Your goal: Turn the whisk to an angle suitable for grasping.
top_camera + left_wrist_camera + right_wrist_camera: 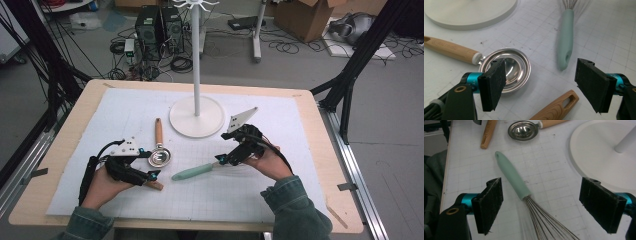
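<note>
Near the middle of the high view, the open, empty right gripper (226, 159) should close squarely on the whisk (192, 172) handle, just above the wires.

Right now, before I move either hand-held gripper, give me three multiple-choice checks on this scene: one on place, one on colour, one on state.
1. Where does the whisk lie against the right hand-held gripper?
A. Between its open jaws
B. On the stand base
C. Inside the strainer

2. What colour is the whisk handle?
A. Red
B. Mint green
C. Black

3. How is the left hand-held gripper?
A. Shut on the small strainer
B. Shut on a wooden handle
C. Open, holding nothing

Answers: 1 A, the wires run up between both pads in the right gripper view. 2 B, pale green in every view. 3 C, its pads stand apart above the mat, the small strainer lying beyond.
</note>
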{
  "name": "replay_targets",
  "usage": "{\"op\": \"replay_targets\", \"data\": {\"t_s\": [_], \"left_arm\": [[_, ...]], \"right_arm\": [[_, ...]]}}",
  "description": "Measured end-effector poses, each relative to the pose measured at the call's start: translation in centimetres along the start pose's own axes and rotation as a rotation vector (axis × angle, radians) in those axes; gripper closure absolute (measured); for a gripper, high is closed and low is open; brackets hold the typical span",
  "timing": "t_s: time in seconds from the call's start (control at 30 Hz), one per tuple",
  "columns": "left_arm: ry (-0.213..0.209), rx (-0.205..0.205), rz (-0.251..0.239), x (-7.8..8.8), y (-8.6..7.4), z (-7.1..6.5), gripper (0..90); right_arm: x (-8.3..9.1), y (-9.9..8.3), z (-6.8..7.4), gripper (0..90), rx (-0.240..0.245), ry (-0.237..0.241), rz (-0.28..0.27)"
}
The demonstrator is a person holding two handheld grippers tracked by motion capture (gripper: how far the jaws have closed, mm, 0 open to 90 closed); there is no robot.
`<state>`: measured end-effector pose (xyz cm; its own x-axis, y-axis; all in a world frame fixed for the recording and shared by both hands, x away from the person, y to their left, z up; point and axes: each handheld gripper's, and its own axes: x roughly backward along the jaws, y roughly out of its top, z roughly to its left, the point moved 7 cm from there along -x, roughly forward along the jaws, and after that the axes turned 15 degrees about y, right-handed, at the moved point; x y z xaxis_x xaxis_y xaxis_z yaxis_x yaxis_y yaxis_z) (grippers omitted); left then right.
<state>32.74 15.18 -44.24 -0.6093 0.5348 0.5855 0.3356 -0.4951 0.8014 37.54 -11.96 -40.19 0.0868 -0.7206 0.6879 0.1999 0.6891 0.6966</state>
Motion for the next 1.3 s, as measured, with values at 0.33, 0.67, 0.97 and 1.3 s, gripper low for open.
{"op": "replay_targets", "data": {"t_s": [0.33, 0.67, 0.97, 1.3], "left_arm": [[0.019, 0.022, -0.013, 0.5, -0.1, 1.0, 22.8], [0.025, 0.027, -0.023, 0.8, 0.0, 1.3, 21.9], [0.029, 0.029, -0.022, 0.9, -0.2, 1.6, 21.7], [0.032, 0.031, -0.028, 1.2, -0.1, 1.8, 21.6]], "right_arm": [[-2.4, -0.4, -0.9, 21.0, -0.015, 0.065, 0.062], [-5.3, -0.5, -1.2, 28.6, 0.021, 0.125, 0.172], [-6.4, 0.0, -1.0, 32.7, 0.054, 0.17, 0.218], [-7.4, -0.5, -0.9, 35.9, 0.053, 0.193, 0.278]]}}
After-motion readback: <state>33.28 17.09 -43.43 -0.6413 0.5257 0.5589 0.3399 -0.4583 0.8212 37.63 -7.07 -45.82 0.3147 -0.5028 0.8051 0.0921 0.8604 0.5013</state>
